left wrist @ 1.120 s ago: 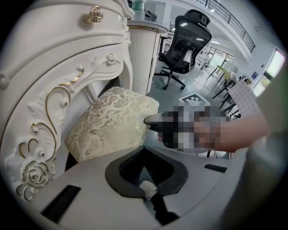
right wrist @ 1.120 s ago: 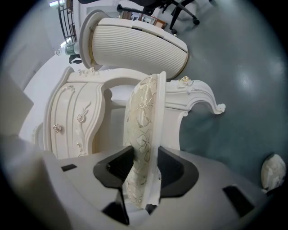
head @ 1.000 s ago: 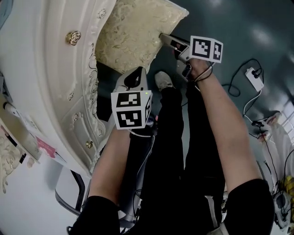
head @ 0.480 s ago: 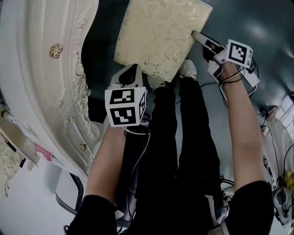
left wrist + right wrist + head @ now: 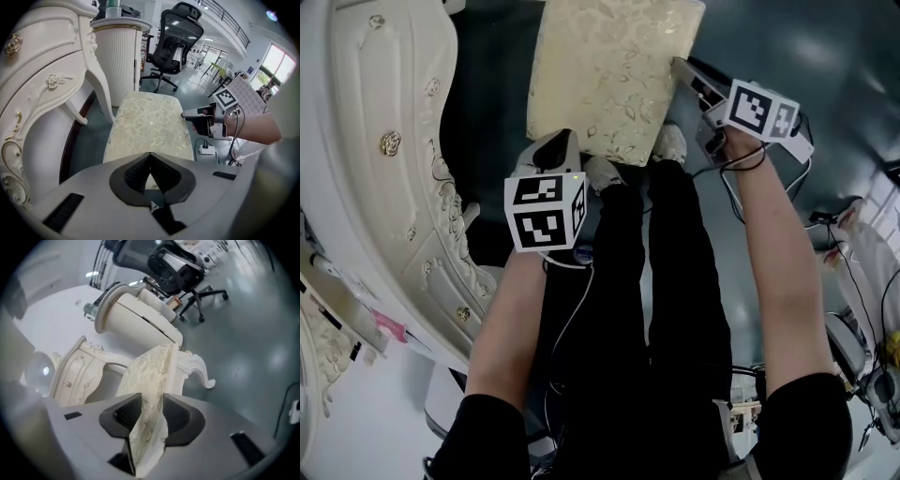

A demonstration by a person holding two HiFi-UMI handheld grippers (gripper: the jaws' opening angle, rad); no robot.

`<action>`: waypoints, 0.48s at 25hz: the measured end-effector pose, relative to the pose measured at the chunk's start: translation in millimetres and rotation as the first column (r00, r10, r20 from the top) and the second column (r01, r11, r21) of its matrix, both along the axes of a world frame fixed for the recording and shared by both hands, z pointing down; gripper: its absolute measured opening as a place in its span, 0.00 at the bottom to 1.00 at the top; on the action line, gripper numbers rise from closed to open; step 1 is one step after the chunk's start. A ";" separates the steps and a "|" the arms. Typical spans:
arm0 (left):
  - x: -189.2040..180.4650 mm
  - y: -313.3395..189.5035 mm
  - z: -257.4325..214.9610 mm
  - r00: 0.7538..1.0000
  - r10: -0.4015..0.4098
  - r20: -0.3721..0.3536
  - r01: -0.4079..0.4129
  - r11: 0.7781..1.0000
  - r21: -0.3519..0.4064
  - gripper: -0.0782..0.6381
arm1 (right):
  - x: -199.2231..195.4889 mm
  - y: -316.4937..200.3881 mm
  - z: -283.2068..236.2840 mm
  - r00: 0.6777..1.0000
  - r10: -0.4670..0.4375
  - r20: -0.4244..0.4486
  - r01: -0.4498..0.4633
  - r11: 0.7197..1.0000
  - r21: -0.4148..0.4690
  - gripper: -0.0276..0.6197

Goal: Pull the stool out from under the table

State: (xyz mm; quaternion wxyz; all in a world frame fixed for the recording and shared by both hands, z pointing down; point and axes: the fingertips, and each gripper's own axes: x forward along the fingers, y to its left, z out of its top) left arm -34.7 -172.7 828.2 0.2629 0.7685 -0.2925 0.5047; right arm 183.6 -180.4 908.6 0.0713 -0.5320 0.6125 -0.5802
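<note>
No words, numbers, brands or signs can be read on anything in these views.

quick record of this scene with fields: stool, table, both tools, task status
stool: cream cushioned top, beside the table, looks out from under it
table: white, carved, gold knobs
right tool: jaws have just been closing; clamped on the stool's cushion edge
left tool: jaws together, nothing between them, by the stool's near edge
task status: pull looks nearly done

Glossy teal floor; black office chair; white fluted pedestal; bright window.
</note>
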 end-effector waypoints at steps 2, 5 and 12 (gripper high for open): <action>14.8 -0.7 -4.4 1.000 0.022 -0.006 -0.022 1.000 0.010 0.11 | -3.5 -2.4 -6.3 0.991 -0.017 -0.133 0.019 1.000 0.014 0.27; 37.4 0.5 -13.9 0.998 0.055 -0.029 -0.055 0.998 0.013 0.11 | -4.5 8.5 -17.5 0.940 -0.050 -0.338 0.048 0.999 -0.012 0.05; 68.8 -6.4 -42.0 0.994 0.077 -0.075 -0.074 0.996 0.042 0.11 | -11.1 29.5 -88.1 0.882 -0.023 -0.471 0.048 0.998 0.041 0.05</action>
